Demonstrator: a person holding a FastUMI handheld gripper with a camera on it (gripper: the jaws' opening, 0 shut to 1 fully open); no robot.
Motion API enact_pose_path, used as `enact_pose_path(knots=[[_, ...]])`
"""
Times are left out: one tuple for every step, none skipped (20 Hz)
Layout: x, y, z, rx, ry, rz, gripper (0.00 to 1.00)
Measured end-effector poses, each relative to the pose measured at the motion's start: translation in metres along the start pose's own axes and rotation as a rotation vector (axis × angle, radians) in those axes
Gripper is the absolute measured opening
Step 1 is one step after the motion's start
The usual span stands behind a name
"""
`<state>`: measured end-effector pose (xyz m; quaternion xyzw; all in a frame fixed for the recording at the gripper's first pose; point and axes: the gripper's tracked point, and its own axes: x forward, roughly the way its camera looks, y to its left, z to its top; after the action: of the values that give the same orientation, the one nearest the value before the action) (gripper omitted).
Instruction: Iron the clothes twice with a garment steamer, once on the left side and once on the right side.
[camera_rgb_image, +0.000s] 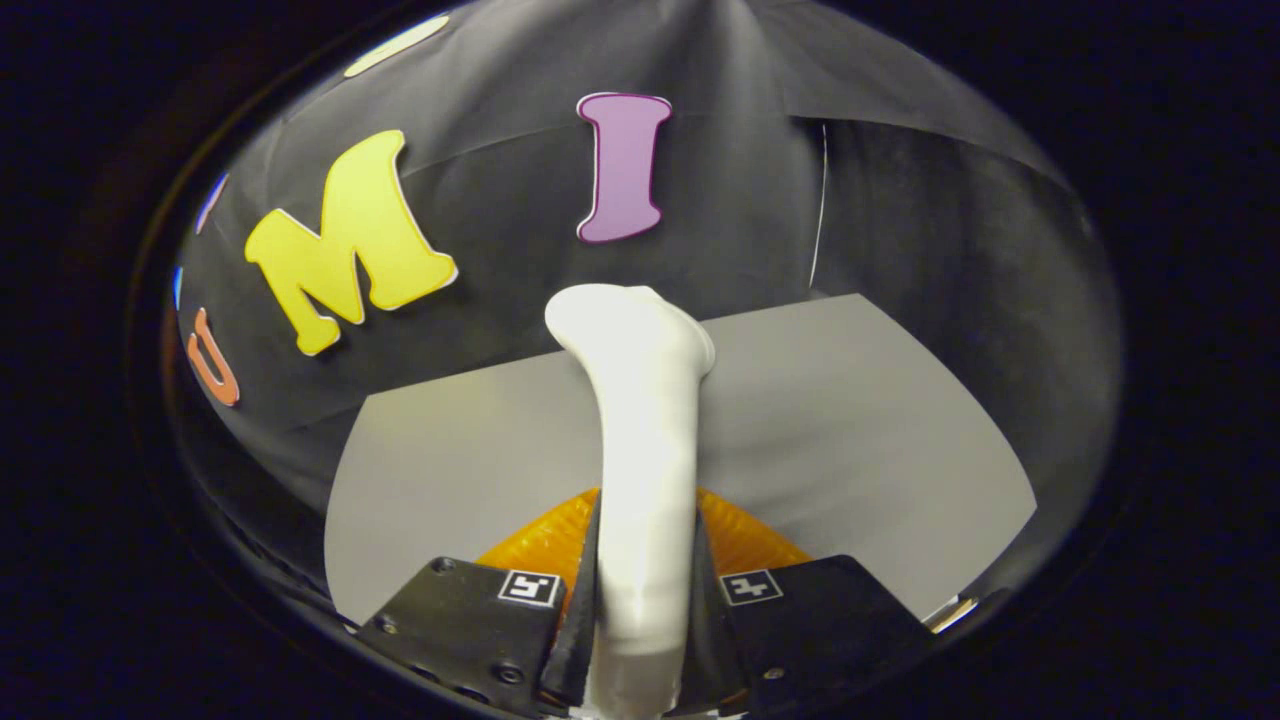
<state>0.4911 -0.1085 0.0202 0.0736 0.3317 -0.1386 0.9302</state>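
Tool (640, 610) clamped on steamer (640, 440) handle, head beyond fingers, raised over worktop (850, 430), ready for ironing pass.

Grey bench (850, 430) with a flat, plain top, spreading beyond the jaws to the black cloth wall (900, 220); its far edge meets the wall; an orange textured item (745, 540) sits just over the bench near the jaws; contact with the bench unclear.
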Motion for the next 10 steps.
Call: enact_pose_path(knots=[[-0.002,0.001,0.001,0.021,-0.004,0.016,0.44],[-0.005,0.003,0.001,0.042,-0.014,0.032,0.43],[-0.009,0.003,0.002,0.058,-0.030,0.037,0.43],[-0.017,0.001,0.005,0.072,-0.058,0.042,0.42],[-0.025,0.003,0.006,0.086,-0.088,0.052,0.42],[-0.038,0.002,0.006,0.104,-0.115,0.066,0.42],[-0.051,0.005,0.005,0.126,-0.137,0.082,0.42],[-0.063,0.010,0.002,0.143,-0.158,0.098,0.42],[-0.074,0.014,0.001,0.153,-0.183,0.112,0.41],[-0.087,0.018,0.001,0.160,-0.211,0.124,0.41]])
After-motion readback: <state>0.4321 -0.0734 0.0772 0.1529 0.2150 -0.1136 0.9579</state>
